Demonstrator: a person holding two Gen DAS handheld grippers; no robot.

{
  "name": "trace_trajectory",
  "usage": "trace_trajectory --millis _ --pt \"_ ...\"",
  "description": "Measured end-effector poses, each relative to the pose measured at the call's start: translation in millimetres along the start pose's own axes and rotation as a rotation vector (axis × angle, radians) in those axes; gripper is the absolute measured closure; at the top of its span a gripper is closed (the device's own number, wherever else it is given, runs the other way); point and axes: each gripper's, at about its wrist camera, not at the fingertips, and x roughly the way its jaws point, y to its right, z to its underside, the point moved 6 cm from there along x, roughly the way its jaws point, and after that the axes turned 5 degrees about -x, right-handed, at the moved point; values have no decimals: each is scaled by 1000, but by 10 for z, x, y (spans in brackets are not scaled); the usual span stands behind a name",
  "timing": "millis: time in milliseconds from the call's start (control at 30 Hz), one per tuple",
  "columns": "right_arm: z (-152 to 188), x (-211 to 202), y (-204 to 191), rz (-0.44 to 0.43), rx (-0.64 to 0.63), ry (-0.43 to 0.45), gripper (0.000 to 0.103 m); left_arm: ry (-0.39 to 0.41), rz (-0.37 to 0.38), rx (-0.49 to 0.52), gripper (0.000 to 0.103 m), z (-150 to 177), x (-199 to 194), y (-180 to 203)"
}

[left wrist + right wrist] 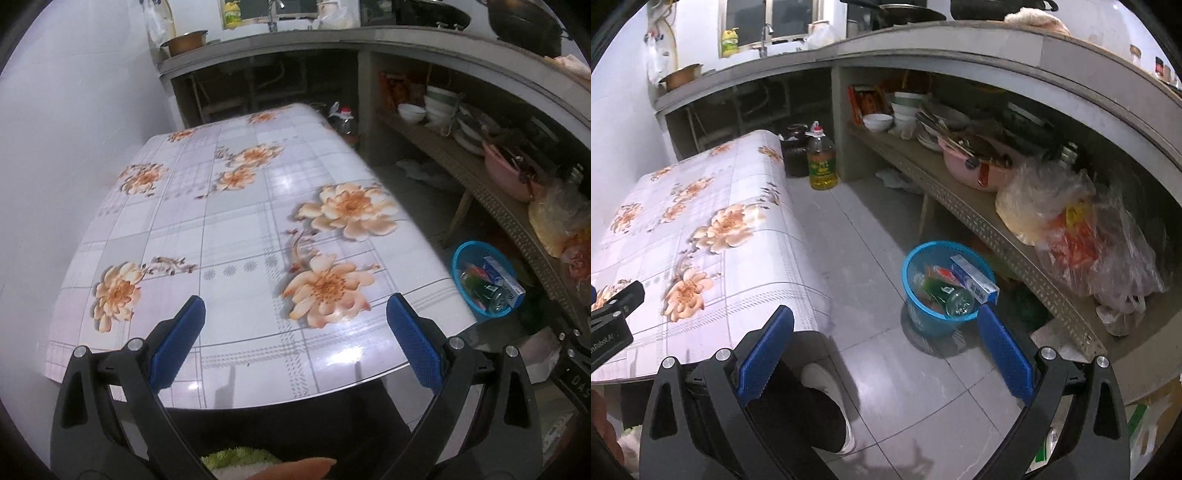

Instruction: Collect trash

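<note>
Sitting on the floor (886,369) beside the tabletop (713,258): blue basket (925,321), already holding the trash. Inside it, a green bottle (947,295) lying tilted with its neck toward the near rim, a white-and-blue carton (975,280) leaning against the far right wall with one end over the rim, and a red wrapper (940,272) tucked behind. Lying ahead and slightly right of centre for the right tool (885,350), just beyond its fingertips and lower; far off to the right edge for the left tool (295,338), past the tabletop corner. Nearer by a wide margin: the right hand. Both tools spread wide, gripping nothing, blue pads (764,354) bare. Floral tabletop under the left tool showing no loose item in either view, so collecting looks finished or nearly so; probably nothing left but a last check. Farther out: a low shelf (960,206) with a pink basin (975,168), stacked bowls (905,107) and plastic bags (1071,229); an oil bottle (822,162) standing on the floor by the far tabletop corner.
</note>
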Motion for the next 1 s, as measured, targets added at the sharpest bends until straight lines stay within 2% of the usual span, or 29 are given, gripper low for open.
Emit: trace_trajectory --millis 333,1000 --pt "9 28 155 43 11 -10 6 -25 -24 -2 8 10 46 11" --pt "6 69 175 42 4 -17 6 -29 -21 2 8 4 37 67"
